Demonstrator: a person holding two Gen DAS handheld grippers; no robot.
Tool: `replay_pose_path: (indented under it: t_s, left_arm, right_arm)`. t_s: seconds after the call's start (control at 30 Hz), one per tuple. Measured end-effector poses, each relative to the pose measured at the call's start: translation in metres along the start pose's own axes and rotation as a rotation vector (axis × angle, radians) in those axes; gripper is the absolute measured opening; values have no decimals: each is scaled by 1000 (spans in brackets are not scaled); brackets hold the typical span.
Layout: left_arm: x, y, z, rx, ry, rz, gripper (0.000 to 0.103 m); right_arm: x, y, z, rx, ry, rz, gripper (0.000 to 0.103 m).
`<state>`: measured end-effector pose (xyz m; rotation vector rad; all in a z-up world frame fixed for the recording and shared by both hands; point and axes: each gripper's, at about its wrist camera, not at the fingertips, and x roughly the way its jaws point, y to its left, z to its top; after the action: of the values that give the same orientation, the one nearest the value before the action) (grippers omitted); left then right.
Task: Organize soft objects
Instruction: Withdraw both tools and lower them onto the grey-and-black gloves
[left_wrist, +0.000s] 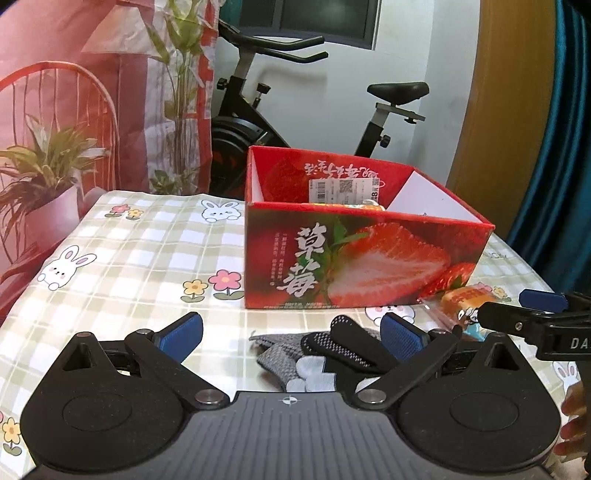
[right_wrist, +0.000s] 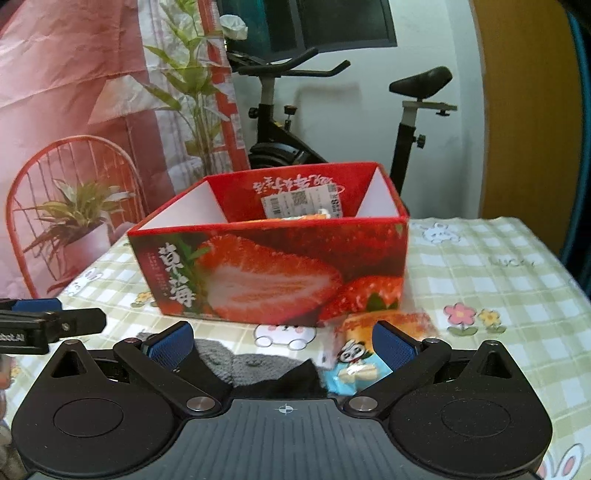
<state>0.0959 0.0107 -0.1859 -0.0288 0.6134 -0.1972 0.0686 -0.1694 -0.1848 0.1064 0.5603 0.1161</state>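
Note:
A pile of socks (left_wrist: 325, 354), grey knit and black with white dots, lies on the checked tablecloth (left_wrist: 129, 258) between the open fingers of my left gripper (left_wrist: 291, 336); nothing is gripped. In the right wrist view the socks (right_wrist: 243, 363) show grey and black low between the fingers of my right gripper (right_wrist: 284, 347), which is open. A snack packet (right_wrist: 360, 350), orange and blue with a cartoon figure, lies against the inside of its right finger. That packet (left_wrist: 458, 306) sits by the right front corner of the red strawberry box (left_wrist: 351, 251).
The strawberry box (right_wrist: 277, 266) is open-topped and holds an orange packet (right_wrist: 295, 218). An exercise bike (left_wrist: 258, 110) stands behind the table. My right gripper (left_wrist: 508, 308) enters the left wrist view from the right; my left gripper (right_wrist: 62, 313) shows at the left edge of the right wrist view.

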Motion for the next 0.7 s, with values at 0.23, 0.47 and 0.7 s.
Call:
replay_pose_path:
  t_s: [0.23,0.47,0.7]
  left_arm:
    - [0,4,-6,-13,8,2,102]
    - [-2,7,-9,-30,7,0,100]
    - [2,7,-12,-36,30,-23,94]
  right_arm:
    - [-1,10,-12,-50,7,-6,103]
    - [-2,9,-17,-42,33,-6,103]
    - [1,4,-21,-11,47,1,103]
